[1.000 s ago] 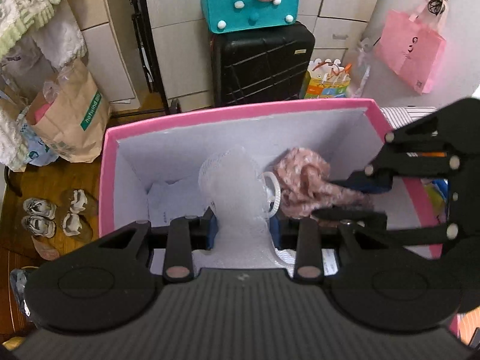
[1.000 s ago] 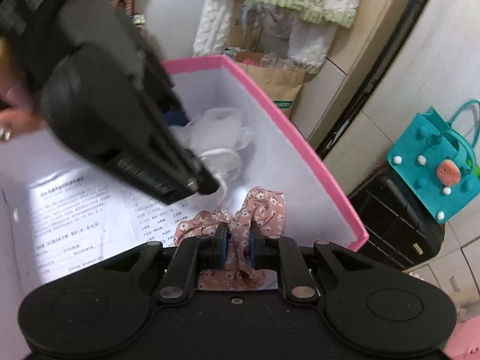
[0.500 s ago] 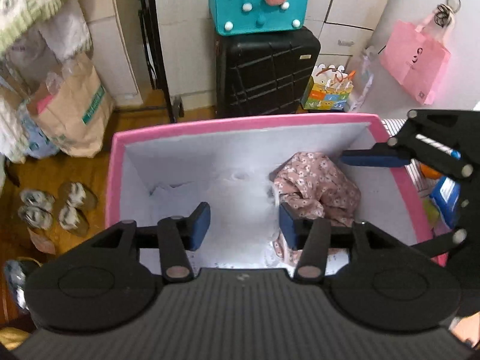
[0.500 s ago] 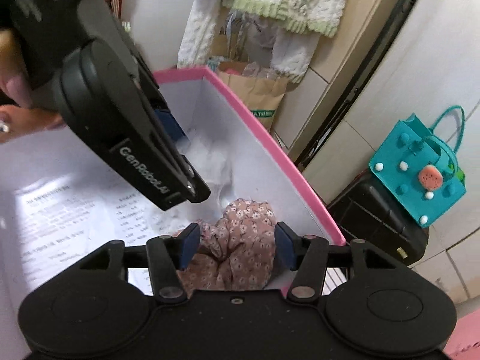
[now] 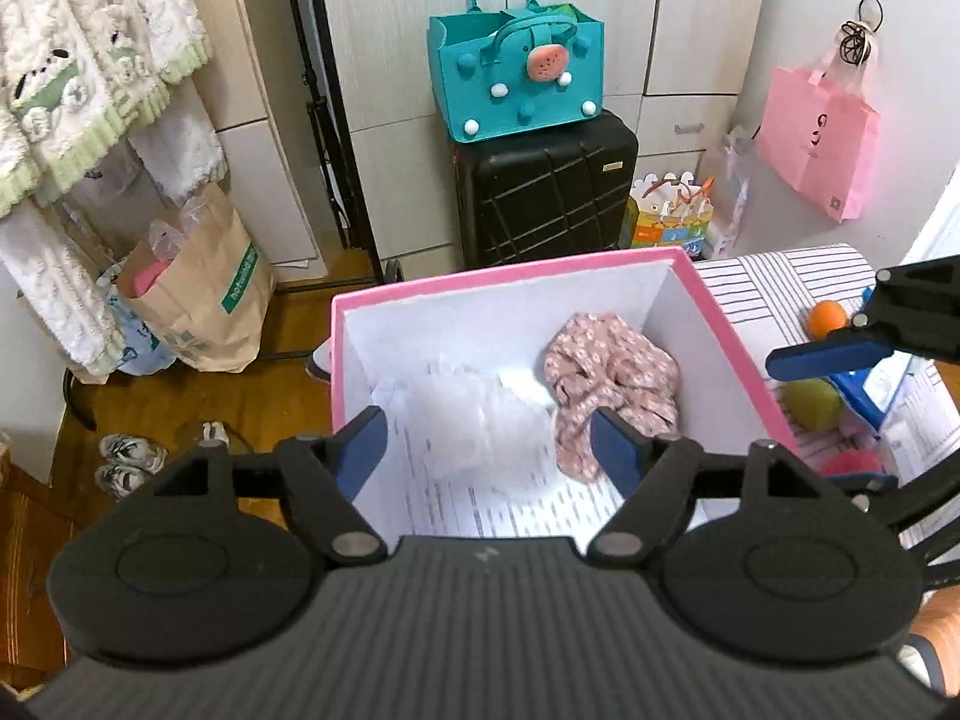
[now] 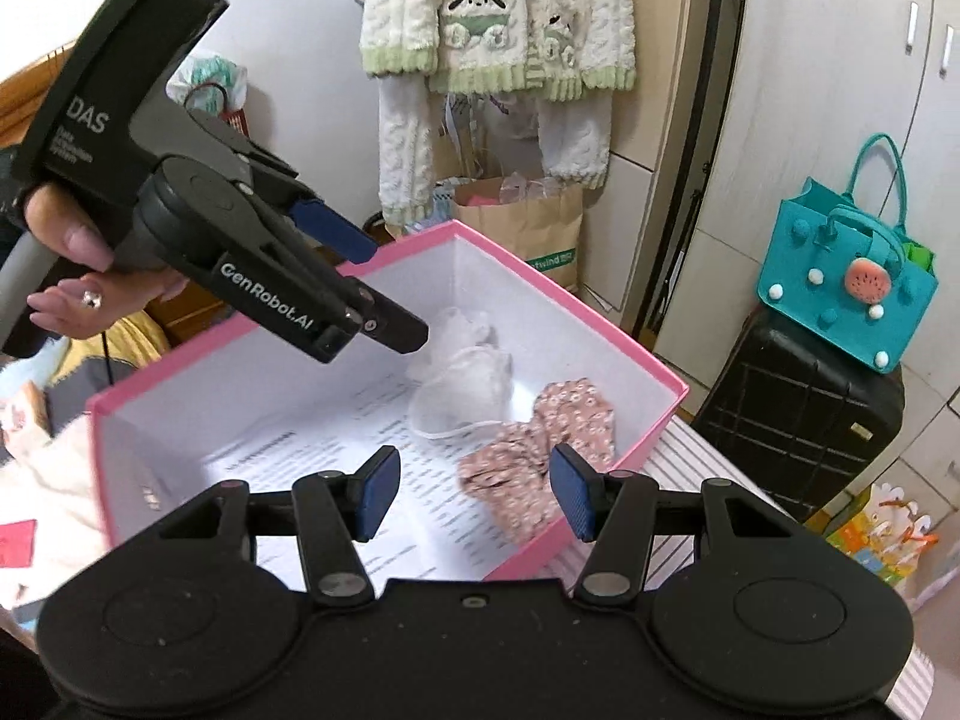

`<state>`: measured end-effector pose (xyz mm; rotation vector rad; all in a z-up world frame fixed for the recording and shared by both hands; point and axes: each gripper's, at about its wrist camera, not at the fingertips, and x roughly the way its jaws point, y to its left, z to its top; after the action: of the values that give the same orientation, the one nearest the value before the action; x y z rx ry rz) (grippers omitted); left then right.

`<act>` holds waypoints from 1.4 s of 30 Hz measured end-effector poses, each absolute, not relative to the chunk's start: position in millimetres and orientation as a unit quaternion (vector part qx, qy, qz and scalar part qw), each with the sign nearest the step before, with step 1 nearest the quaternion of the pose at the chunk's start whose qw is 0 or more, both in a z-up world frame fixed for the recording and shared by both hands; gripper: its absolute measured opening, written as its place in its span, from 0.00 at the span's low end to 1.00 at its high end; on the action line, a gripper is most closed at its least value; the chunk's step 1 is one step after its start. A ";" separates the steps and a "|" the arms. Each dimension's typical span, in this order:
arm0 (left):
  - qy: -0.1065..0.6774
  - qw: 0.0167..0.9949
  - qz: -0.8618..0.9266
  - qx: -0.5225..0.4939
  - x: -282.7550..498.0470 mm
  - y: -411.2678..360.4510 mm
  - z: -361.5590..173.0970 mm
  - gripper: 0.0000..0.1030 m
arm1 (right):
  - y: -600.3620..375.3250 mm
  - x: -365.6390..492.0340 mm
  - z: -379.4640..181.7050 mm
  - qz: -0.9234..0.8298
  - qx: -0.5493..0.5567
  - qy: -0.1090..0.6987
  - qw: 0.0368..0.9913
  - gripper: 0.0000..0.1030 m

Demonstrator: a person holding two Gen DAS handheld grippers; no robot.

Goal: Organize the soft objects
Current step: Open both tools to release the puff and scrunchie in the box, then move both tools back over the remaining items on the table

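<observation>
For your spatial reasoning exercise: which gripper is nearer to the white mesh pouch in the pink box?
Left. The left gripper hangs open just above the white mesh pouch. The right gripper, also open, is farther back over the floral cloth beside it.

box: matt pink card | scrunchie: floral cloth | pouch: white mesh

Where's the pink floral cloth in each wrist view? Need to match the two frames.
Left wrist: the pink floral cloth lies in the far right corner of the pink box, right of the white mesh bag.
Right wrist: the pink floral cloth lies low and centre-right, against the box's right wall, below the white mesh bag.
Shared landmark: the teal felt bag on the black suitcase.
</observation>
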<state>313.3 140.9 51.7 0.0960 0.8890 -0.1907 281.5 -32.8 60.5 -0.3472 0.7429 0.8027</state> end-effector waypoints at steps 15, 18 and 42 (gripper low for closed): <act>0.416 0.904 -0.100 0.024 221.0 127.9 109.4 0.91 | -51.1 209.8 103.5 0.391 -0.132 0.340 0.845 0.59; 0.414 0.902 -0.120 0.018 198.1 126.2 118.3 0.91 | -56.4 192.0 114.5 0.389 -0.129 0.324 0.853 0.59; 0.406 0.890 -0.189 0.082 51.8 57.3 71.7 0.91 | -169.4 58.3 64.7 0.326 -0.092 0.327 0.882 0.60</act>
<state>51.8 57.3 71.7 0.1698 0.8422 -0.3930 58.3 -169.4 64.7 -0.1912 0.6815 0.6791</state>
